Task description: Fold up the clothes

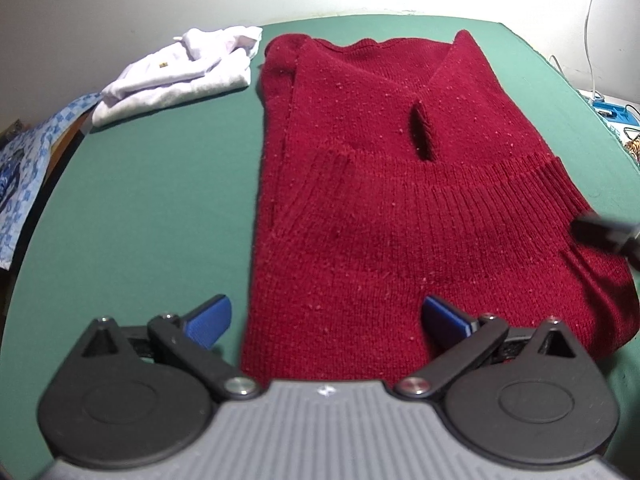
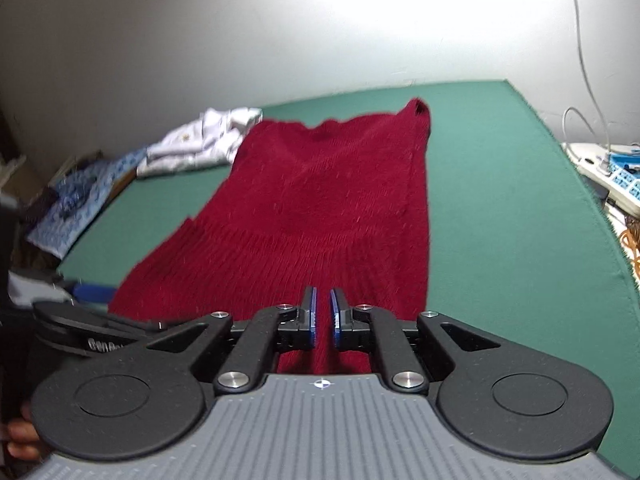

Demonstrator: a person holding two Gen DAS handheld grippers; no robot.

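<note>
A dark red knit sweater [image 1: 380, 184] lies lengthwise on the green table [image 1: 160, 208], its sides folded in and a ribbed band across the middle. My left gripper [image 1: 328, 316] stands wide open over the sweater's near left edge. One blue pad is over the green cloth, the other over the knit, and nothing is between them. The right gripper's dark tip [image 1: 600, 236] shows blurred at the sweater's right edge. In the right wrist view, the right gripper [image 2: 323, 314] is shut to a narrow slit above the sweater [image 2: 320, 200], with no cloth seen pinched.
A folded white garment [image 1: 176, 76] lies at the table's back left. A blue patterned cloth [image 1: 28, 168] hangs off the left side. A power strip and blue basket [image 2: 616, 176] with cables sit off the right edge. A wall stands behind the table.
</note>
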